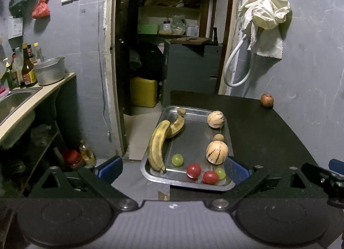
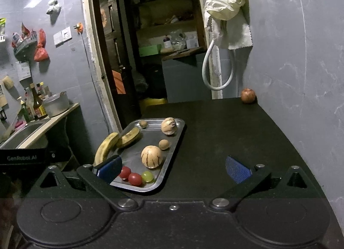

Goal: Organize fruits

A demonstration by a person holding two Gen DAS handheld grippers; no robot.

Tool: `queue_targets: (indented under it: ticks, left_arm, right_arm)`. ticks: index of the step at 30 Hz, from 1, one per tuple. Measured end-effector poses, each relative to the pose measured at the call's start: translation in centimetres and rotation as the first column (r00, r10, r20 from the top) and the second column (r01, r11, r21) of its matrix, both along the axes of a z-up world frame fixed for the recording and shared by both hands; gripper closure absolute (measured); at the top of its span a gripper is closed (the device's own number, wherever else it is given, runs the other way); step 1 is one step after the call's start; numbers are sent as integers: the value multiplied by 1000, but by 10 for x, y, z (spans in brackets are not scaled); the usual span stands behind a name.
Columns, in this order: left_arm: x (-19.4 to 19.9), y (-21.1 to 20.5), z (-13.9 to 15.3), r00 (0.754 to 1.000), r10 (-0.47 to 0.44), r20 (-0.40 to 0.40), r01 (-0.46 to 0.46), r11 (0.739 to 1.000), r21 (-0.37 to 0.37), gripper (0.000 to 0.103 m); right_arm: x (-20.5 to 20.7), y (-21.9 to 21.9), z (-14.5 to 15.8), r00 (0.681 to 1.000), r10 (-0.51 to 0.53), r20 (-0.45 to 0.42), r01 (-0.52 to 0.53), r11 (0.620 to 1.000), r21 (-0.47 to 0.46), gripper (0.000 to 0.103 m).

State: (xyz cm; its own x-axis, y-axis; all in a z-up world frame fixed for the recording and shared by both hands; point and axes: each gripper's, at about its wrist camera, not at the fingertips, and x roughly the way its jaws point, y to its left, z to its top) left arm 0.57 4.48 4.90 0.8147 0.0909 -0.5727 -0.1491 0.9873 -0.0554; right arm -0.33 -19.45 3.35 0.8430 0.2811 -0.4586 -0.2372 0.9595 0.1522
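Observation:
A steel tray [image 1: 193,137] [image 2: 137,152] sits at the left edge of a black table [image 1: 268,141] [image 2: 225,141]. It holds two bananas [image 1: 159,143] [image 2: 107,146], two striped pale melons [image 1: 217,152] [image 2: 151,156], two small brown fruits [image 1: 218,137], two red tomatoes [image 1: 193,170] [image 2: 135,179] and green grapes [image 1: 177,159] [image 2: 148,176]. A reddish pomegranate [image 1: 267,100] [image 2: 248,96] sits alone at the table's far corner by the wall. My left gripper [image 1: 172,168] is open and empty, just before the tray's near edge. My right gripper [image 2: 173,168] is open and empty, over the table right of the tray.
A counter with a sink [image 1: 15,100], a pot [image 1: 50,70] and bottles [image 1: 26,68] stands at the left. An open doorway [image 1: 172,44] lies behind the table. A cloth [image 1: 266,19] and hose hang on the right wall.

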Motion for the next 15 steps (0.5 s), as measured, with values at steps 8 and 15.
queue_targets:
  ticks: [8,15]
  left_arm:
    - [-24,-3,-6,999,33,5,-33,999,16,1]
    - [-38,2,-6,999,28,-21,-28,999,21,1]
  right_arm:
    - [-15,-3,-7,1000,8,28,-7,999,-38,1]
    - [-31,5,-9,999,21,32,-18,997,-81,1]
